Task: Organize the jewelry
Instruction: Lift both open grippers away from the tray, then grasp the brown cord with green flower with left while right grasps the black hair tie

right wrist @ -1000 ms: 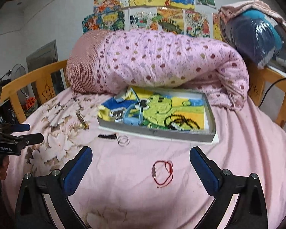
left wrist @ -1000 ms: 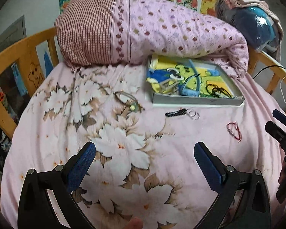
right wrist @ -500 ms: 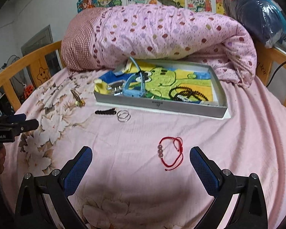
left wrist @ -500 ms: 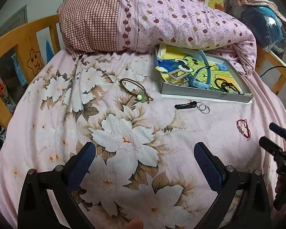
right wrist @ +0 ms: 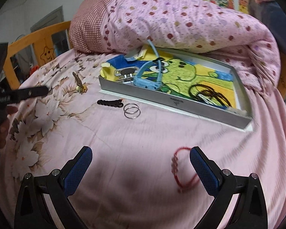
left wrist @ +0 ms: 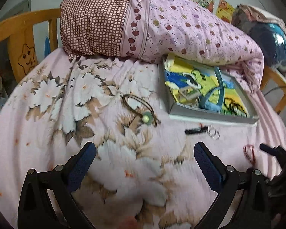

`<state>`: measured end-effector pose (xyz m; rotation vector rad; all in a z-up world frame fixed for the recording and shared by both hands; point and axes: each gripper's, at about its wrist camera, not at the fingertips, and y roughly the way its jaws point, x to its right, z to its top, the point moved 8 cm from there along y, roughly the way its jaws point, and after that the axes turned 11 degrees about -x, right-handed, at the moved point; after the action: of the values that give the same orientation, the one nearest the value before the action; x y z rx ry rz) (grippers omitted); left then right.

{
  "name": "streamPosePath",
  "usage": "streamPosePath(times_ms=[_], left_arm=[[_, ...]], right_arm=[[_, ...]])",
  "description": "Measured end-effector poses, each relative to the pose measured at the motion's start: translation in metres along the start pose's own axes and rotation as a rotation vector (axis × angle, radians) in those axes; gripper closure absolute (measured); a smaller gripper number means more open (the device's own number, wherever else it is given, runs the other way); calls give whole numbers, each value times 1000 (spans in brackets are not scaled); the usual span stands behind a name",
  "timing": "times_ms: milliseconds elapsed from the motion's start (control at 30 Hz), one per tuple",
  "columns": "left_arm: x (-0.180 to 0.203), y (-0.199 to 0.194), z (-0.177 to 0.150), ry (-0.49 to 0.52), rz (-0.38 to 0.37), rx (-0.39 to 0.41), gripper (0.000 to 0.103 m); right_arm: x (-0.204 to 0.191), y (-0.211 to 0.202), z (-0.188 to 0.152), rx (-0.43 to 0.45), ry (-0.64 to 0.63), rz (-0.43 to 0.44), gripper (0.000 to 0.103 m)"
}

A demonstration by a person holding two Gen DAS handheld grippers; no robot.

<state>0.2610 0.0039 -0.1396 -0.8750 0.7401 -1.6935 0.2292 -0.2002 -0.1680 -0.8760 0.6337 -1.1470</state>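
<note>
Tray (right wrist: 173, 100) far right already holds several pieces. We count four loose on bed: red bracelet (right wrist: 181, 168) near, rings (right wrist: 132, 110), black clip (right wrist: 110, 103), brown cord (left wrist: 139, 106). Both grippers, left gripper (left wrist: 145, 169) and right gripper (right wrist: 139, 171), spread wide, grasping nothing.

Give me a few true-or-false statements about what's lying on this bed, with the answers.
1. The red bracelet lies inside the tray. False: it lies on the sheet, near the right gripper.
2. Two silver rings lie on the sheet in front of the tray. True.
3. The left gripper holds a necklace. False: its fingers are open and empty.
4. A blue watch is in the tray. True.
</note>
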Motion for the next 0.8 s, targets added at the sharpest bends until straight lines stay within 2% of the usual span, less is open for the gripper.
streamPosePath(times_ms=[200,267,433,500,633,733,800], left_arm=[[-5,23,30,-40,-69,-7,2],[-6,29,36,-39,-82,-10,3],[-12,42,42,-45,-121,-22,4],[-15,45,40,-52,-145,-25,11],[-18,49,40,-67,-183,-43,34],[-16,51,44,-66,-216,-43,45],[-13,52,48,-52,-230,-33,47]], right_arm=[[-11,26,26,-22,-112,59,0],[-16,30,34,-1,-152,73,0],[-28,45,57,21,-278,66,0],[-35,52,63,7,-313,91,0],[-44,68,71,-26,-334,121,0],[-47,78,75,-47,-318,158,18],[-46,84,77,-59,-327,154,35]])
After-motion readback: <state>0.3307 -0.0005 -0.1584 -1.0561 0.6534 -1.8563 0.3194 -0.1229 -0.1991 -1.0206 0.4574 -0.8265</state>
